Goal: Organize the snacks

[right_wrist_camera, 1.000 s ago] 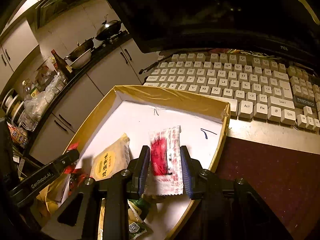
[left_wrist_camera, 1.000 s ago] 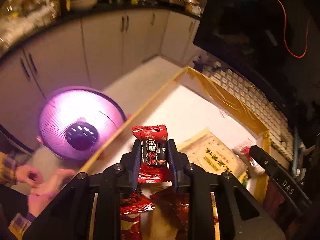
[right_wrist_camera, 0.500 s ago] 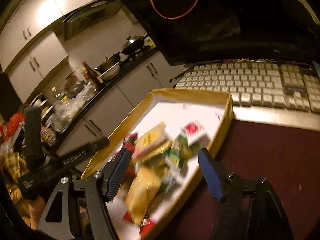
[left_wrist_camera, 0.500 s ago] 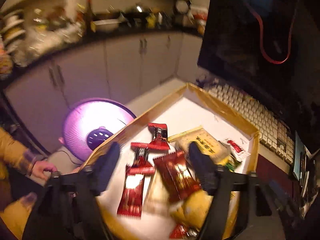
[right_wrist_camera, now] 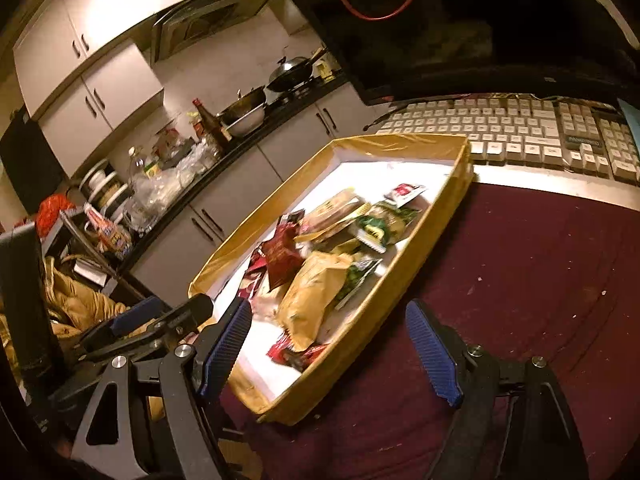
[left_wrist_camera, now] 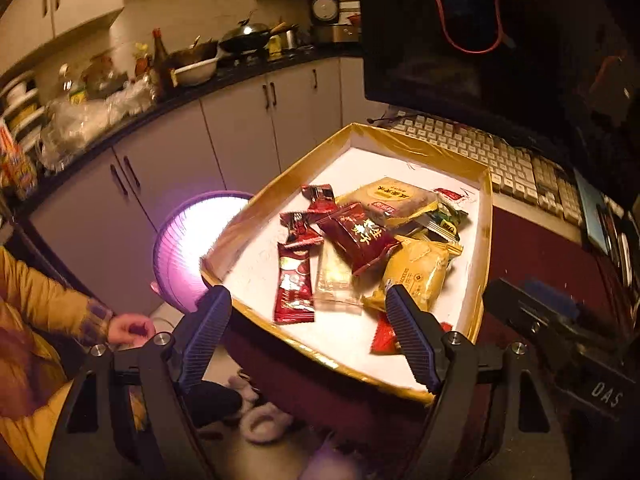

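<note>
Hovering off the near edge of the tray, left gripper spread wide, empty; right gripper likewise released, over the maroon cloth; snacks lie heaped inside the tray, overlapping. Risk, as I judge it: tray's left corner seems to overhang the table, so a downward push could tip it; slick stacked wrappers may slide or come up in pairs. Legible: "DAS" on the right tool; yellow packet's print unreadable.
</note>
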Demonstrator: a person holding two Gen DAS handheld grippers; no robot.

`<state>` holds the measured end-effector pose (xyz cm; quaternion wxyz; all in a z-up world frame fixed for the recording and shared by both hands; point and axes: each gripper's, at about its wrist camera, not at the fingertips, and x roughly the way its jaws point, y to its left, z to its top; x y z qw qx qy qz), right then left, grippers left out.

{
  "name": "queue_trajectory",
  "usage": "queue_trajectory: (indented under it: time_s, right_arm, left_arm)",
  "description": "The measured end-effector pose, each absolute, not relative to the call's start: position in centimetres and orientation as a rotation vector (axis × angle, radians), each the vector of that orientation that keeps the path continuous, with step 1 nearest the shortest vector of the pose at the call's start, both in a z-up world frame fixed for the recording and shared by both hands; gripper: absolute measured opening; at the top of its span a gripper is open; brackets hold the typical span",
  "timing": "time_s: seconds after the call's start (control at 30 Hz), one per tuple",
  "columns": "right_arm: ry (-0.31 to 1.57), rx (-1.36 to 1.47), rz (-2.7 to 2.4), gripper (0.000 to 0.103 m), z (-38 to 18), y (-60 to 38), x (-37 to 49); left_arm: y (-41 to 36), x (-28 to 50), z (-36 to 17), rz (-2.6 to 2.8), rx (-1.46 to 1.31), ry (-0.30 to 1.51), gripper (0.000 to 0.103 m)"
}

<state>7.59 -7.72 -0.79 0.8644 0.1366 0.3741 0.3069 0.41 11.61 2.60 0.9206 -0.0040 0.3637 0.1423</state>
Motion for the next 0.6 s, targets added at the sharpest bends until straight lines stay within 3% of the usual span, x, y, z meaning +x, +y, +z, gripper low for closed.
queue_trajectory:
  time_s: [0.6]
  right_arm:
    - [0.791,0.231,0.527,0.082,0.3,-5.6,8.2]
  left_arm:
    - [14.9,1.9,2.7,0.139,0.007,0.784,0.08]
